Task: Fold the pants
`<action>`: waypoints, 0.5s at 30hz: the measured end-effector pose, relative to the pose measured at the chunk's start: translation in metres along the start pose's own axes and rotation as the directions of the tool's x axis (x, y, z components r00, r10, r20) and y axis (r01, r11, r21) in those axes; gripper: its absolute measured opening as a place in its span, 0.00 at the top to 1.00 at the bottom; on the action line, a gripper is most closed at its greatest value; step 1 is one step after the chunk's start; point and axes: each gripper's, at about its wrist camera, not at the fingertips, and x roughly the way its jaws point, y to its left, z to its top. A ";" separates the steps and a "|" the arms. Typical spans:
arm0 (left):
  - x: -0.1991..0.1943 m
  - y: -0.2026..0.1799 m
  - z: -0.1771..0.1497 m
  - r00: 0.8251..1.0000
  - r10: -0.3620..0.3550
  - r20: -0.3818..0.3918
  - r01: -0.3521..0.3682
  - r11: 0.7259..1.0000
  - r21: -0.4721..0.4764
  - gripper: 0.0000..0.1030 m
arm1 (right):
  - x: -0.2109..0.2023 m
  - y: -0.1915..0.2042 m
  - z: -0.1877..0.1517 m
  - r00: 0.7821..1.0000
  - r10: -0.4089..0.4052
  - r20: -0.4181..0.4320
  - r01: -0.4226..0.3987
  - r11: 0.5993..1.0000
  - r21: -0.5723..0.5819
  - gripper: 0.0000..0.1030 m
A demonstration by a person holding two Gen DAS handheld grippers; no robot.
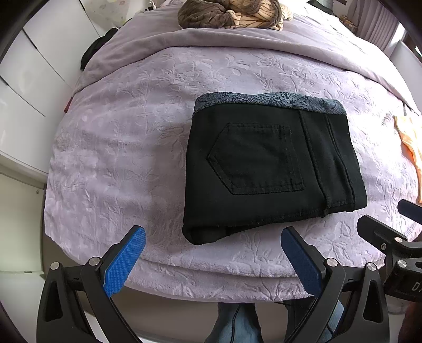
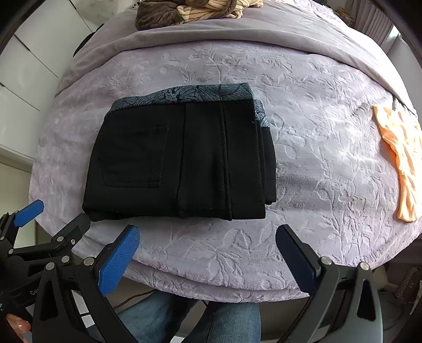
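Both grippers, the left gripper (image 1: pixel 212 253) and the right gripper (image 2: pixel 207 250), hang open and empty over the bed (image 1: pixel 118 137)'s near edge, close to the folded black pants (image 1: pixel 263 163), a soft, thick stack best taken at its near folded edge.

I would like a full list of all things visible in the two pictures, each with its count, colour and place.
folded pants: one, black with a grey patterned waistband, flat on the bed, near its front edge
bedspread: one, lilac with an embossed leaf pattern, covering the bed
orange garment: one, orange, on the bed to the right of the pants
brown striped fabric: one bundle, brown and beige, at the far end of the bed
cabinets: white, left of the bed
person's legs: blue jeans, below the bed edge
left claw: one, black with blue pads, open, empty
right claw: one, black with blue pads, open, empty
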 end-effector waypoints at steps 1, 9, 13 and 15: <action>0.000 0.000 0.000 1.000 0.000 0.000 0.000 1.000 0.000 0.00 | 0.000 0.000 0.000 1.000 0.000 0.001 0.000 1.000 0.001 0.00; 0.001 -0.004 0.002 1.000 0.001 -0.004 -0.001 1.000 0.007 0.00 | -0.001 -0.003 0.001 1.000 0.001 0.002 -0.001 1.000 0.013 0.00; 0.001 -0.004 0.001 1.000 0.001 -0.003 -0.001 1.000 0.007 0.00 | -0.001 -0.004 0.002 1.000 0.000 0.001 0.000 1.000 0.014 0.00; 0.001 -0.004 0.001 1.000 0.003 -0.003 -0.003 1.000 0.008 0.00 | 0.000 -0.003 0.002 1.000 0.000 0.000 0.000 1.000 0.013 0.00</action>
